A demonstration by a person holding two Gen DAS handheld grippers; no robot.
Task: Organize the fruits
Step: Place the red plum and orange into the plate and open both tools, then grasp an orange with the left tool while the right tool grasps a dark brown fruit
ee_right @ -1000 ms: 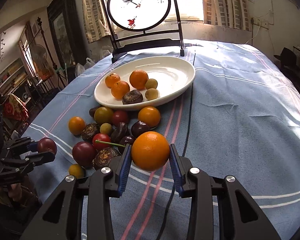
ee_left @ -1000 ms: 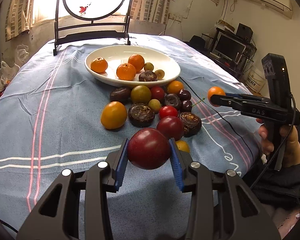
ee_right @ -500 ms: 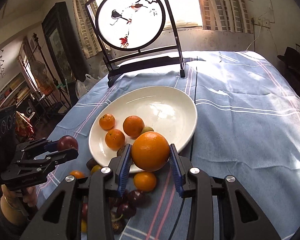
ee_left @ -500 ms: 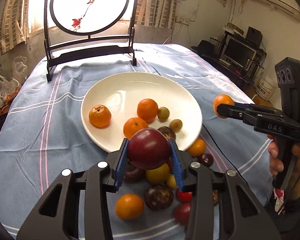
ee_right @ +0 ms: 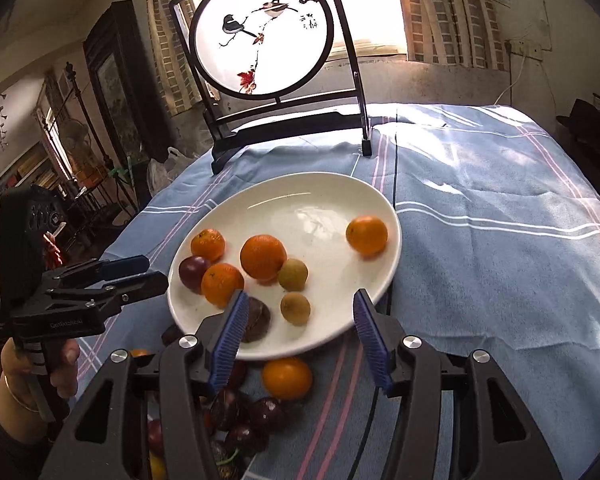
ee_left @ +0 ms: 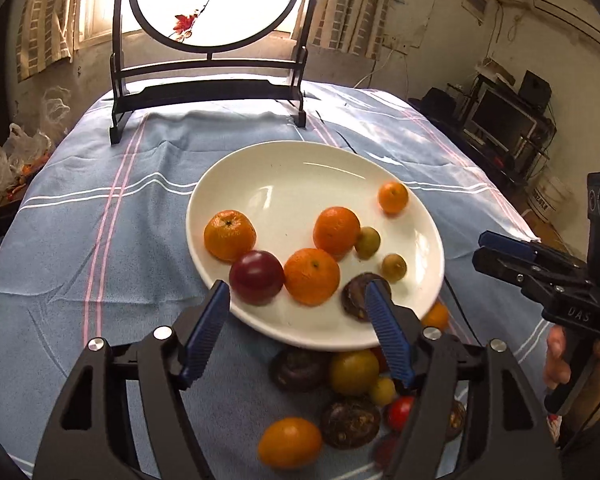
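My left gripper (ee_left: 298,312) hangs over the near rim of the white plate (ee_left: 284,172), its fingers (ee_left: 206,326) spread wide apart and holding nothing. Just beyond the left one, the dark red plum (ee_left: 257,277) sits inside the plate, touching a mandarin (ee_left: 311,276) on its right and just in front of another mandarin (ee_left: 229,235). My right gripper (ee_right: 300,338) is also above the plate's near edge, fingers (ee_right: 370,340) parted and empty; ahead of the right one, well apart from the other fruit, an orange (ee_right: 367,235) lies near the plate's far right side, slightly blurred, so I cannot tell whether it is at rest. Between my right fingers sit two small yellow-green fruits (ee_right: 295,308), and a dark brown fruit (ee_right: 256,319) lies against the left blue pad. Below both grippers, loose fruit (ee_left: 352,372) is heaped on the blue striped cloth over the table (ee_right: 500,248), touching the plate's near rim.
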